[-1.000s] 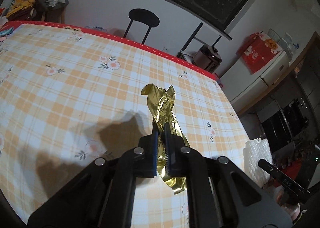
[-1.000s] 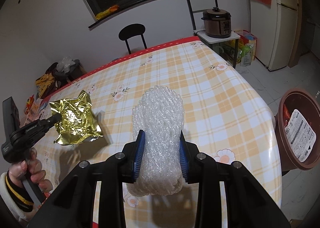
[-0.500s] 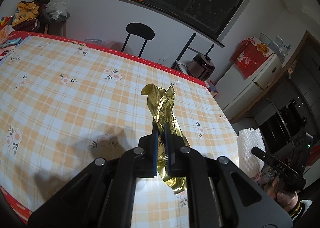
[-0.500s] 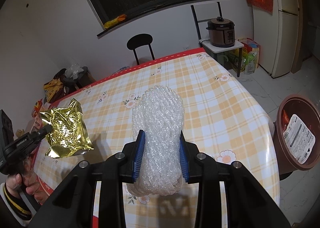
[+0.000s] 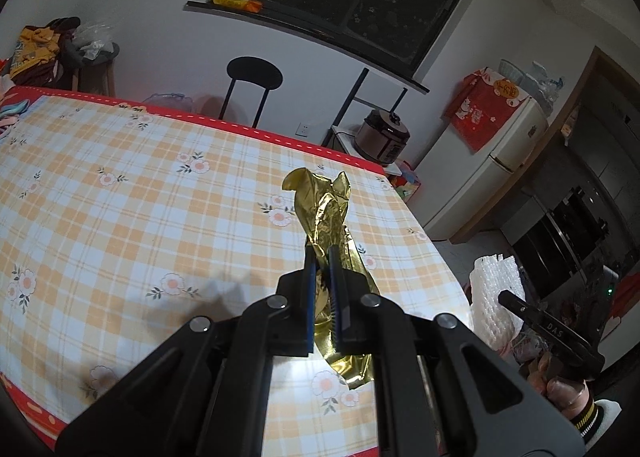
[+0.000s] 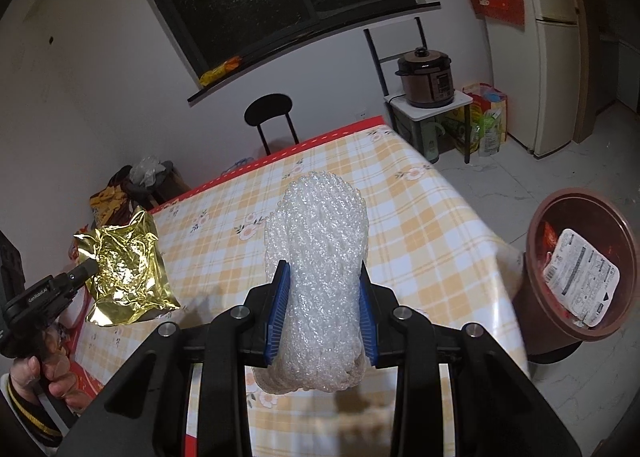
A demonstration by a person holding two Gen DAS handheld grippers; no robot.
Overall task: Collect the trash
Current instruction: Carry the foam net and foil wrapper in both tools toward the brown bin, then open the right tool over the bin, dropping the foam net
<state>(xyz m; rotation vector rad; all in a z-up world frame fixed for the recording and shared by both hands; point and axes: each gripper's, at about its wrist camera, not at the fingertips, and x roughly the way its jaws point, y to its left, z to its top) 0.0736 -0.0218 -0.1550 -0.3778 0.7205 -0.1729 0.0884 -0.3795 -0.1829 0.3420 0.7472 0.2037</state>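
My left gripper [image 5: 321,253] is shut on a crumpled gold foil wrapper [image 5: 326,213] and holds it in the air above the checked table [image 5: 120,209]. The wrapper also shows in the right wrist view [image 6: 126,277], at the left, clamped in the left gripper [image 6: 86,267]. My right gripper [image 6: 320,269] is shut on a white foam net sleeve [image 6: 320,257], held above the table's near right corner. The sleeve shows in the left wrist view [image 5: 494,297] at the right. A brown trash bin [image 6: 576,269] stands on the floor right of the table, with a white packet inside.
A black chair [image 6: 272,117] stands behind the table. A rice cooker [image 6: 426,77] sits on a small white stand, bags beside it, a fridge [image 6: 556,45] further right. A stool with clothes and bags [image 5: 52,53] is at the far left.
Both grippers have risen and drawn back from the table, each keeping its hold. More of the room and the bin shows now.
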